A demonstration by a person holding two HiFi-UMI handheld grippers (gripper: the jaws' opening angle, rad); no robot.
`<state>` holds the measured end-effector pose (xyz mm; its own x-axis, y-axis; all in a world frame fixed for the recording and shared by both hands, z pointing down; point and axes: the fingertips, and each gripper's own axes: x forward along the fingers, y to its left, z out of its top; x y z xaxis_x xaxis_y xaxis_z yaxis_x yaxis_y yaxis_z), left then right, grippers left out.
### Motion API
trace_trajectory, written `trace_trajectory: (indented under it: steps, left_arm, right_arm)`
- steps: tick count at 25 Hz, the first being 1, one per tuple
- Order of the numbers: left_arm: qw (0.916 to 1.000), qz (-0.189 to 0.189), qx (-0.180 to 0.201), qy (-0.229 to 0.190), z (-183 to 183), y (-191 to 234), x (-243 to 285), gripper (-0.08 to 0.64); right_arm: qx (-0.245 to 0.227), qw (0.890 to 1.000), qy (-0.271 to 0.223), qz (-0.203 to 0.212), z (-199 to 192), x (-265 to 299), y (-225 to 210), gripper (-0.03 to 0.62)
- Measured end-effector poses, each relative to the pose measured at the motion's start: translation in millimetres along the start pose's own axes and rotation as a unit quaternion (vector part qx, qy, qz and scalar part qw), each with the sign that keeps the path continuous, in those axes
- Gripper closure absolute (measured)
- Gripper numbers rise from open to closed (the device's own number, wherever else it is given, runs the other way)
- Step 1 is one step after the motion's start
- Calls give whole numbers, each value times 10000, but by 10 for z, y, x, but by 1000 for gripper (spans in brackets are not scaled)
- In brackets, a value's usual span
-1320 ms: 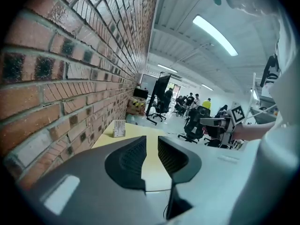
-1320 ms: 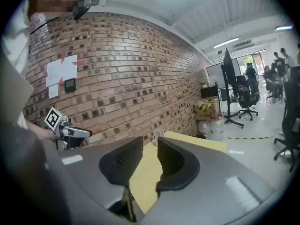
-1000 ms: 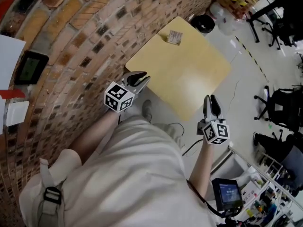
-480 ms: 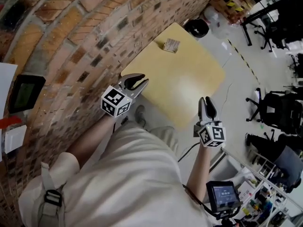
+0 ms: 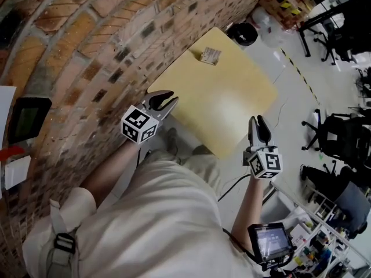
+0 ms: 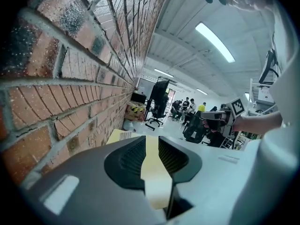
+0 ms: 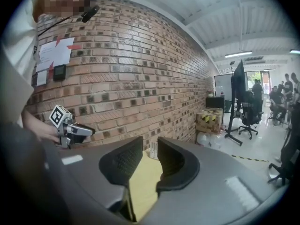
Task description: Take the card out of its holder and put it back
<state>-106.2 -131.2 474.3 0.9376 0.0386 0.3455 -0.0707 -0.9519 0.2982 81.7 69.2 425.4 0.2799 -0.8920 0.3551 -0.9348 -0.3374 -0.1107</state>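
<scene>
As things stand, nothing's gripped!
Red brick wall [image 5: 87, 51] left, pale yellow square wooden table [image 5: 232, 97] beside it; grey left gripper [image 5: 167, 101] and right gripper [image 5: 259, 125] by its near edge, jaws part-open and empty; small beige card holder [image 5: 210, 55] sits at the far end, well apart.

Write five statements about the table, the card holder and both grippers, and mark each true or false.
1. The card holder sits at the far end of the table. True.
2. The left gripper is shut on a card. False: its fingers stand apart with nothing between them.
3. The right gripper is open and empty. True.
4. The table is blue and round. False: it is yellow, squarish with rounded corners.
5. Both grippers touch the card holder. False: both are by the table's near edge, well apart from it.
</scene>
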Motion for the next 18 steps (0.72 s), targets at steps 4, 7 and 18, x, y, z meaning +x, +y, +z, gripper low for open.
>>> trace_trajectory:
  steps: [4, 7, 18]
  left_arm:
    - [9999, 108, -57, 4, 3, -3, 87, 456]
    - [9998, 193, -52, 27, 21, -36, 229, 456]
    - [9964, 829, -174, 91, 249, -358, 875, 453]
  right_arm:
    - [-240, 9996, 34, 118, 133, 64, -136, 500]
    - [-385, 9989, 58, 250, 198, 117, -276, 500]
    - [-527, 9921, 140, 1134, 348, 403, -958, 499]
